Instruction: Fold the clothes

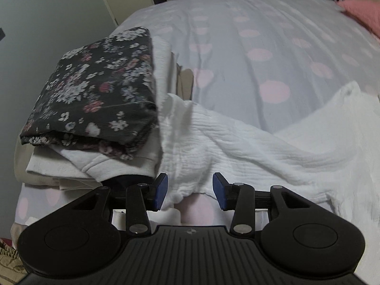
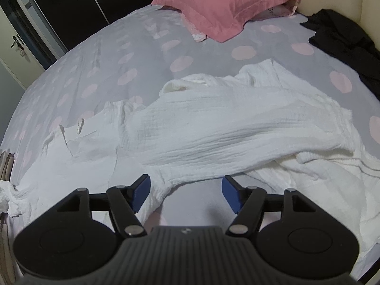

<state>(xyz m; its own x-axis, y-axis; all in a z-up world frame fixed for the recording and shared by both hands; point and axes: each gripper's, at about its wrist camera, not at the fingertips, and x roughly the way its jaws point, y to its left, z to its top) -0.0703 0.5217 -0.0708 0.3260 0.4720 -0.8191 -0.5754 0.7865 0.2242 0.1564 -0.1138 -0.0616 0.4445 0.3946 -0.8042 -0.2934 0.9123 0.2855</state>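
A crinkled white garment (image 2: 213, 128) lies spread and rumpled across the bed; it also shows in the left wrist view (image 1: 261, 152). My left gripper (image 1: 190, 191) is open, its jaws on either side of the garment's near hem. My right gripper (image 2: 185, 193) is open, just above the garment's near edge, with cloth beside the left finger. A stack of folded clothes, topped by a dark floral piece (image 1: 95, 90) over white and beige ones, sits left of the left gripper.
The bed has a grey sheet with pink dots (image 2: 118, 71). A pink pillow (image 2: 228, 2) lies at the head. A black garment (image 2: 344, 38) lies at the far right by the wall. A door (image 2: 14, 47) stands at the left.
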